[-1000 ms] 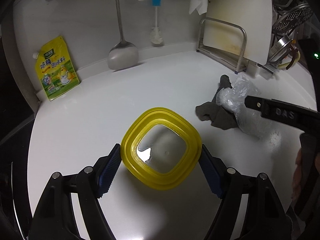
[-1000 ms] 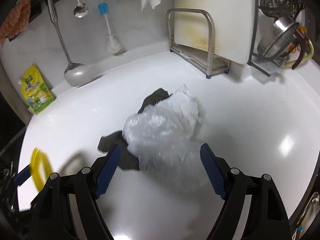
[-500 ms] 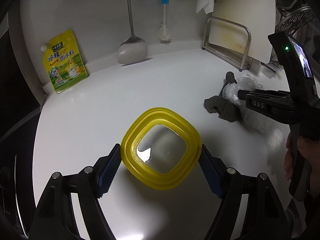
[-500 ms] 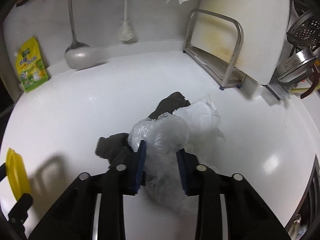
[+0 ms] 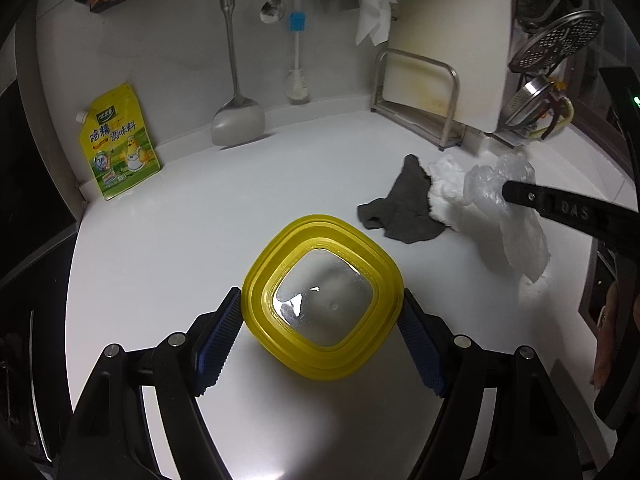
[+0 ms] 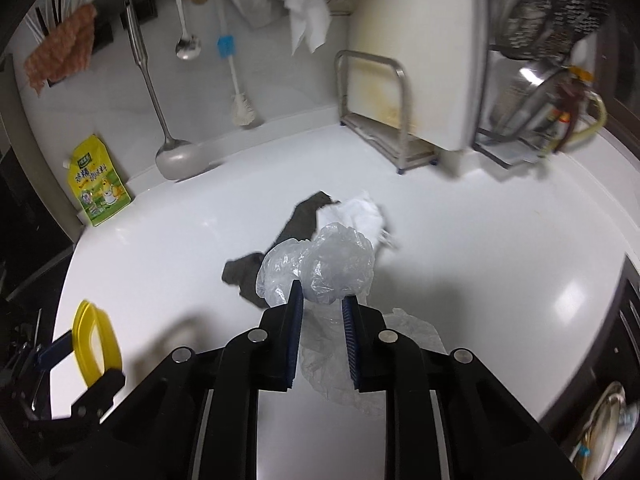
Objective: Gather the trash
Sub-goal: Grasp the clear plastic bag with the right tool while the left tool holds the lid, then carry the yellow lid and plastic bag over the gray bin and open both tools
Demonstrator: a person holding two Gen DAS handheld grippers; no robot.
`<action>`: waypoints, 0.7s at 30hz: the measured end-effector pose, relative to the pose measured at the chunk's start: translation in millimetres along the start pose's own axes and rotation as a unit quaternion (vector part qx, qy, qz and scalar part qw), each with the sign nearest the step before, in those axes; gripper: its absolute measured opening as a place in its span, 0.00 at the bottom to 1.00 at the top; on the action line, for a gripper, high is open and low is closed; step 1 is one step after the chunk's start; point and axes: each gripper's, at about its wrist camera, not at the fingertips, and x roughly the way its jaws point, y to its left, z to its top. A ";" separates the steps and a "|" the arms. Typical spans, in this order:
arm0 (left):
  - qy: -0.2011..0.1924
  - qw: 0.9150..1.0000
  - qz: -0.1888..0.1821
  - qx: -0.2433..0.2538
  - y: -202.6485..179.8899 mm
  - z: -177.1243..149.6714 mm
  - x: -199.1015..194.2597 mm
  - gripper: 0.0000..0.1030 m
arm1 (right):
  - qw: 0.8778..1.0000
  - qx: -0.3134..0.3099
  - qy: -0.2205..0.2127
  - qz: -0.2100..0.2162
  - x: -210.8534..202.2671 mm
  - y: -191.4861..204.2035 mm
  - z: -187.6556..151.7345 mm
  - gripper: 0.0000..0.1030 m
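Note:
My left gripper (image 5: 320, 300) is shut on a yellow-rimmed clear container (image 5: 320, 226), held over the white counter (image 5: 200, 220). In the right wrist view the same container (image 6: 96, 340) shows edge-on at the far left. My right gripper (image 6: 322, 294) is shut on a crumpled clear plastic bag (image 6: 336, 264), which hangs off the counter. In the left wrist view that bag (image 5: 520, 232) dangles from a black finger (image 5: 560, 208). Behind the bag, a grey cloth (image 6: 304, 216) and a white crumpled paper (image 6: 360, 212) lie on the counter.
A yellow seasoning pouch (image 5: 120, 144) leans on the back wall. Beside it are a hanging metal spatula (image 5: 238, 120) and a bottle brush (image 5: 296, 84). A cutting board in a metal rack (image 5: 416, 92) and strainers (image 5: 560, 40) stand at the back right. The counter edge (image 6: 600, 300) runs along the right.
The right gripper's jaws closed on the plastic bag and lifted it, uncovering the white paper. The left gripper drew back a little with the yellow container.

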 end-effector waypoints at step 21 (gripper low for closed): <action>0.031 0.998 -0.045 0.013 -102.9 -74.4 -98.3 0.72 | 0.999 0.039 0.035 0.008 -143.1 -70.9 -150.8 0.19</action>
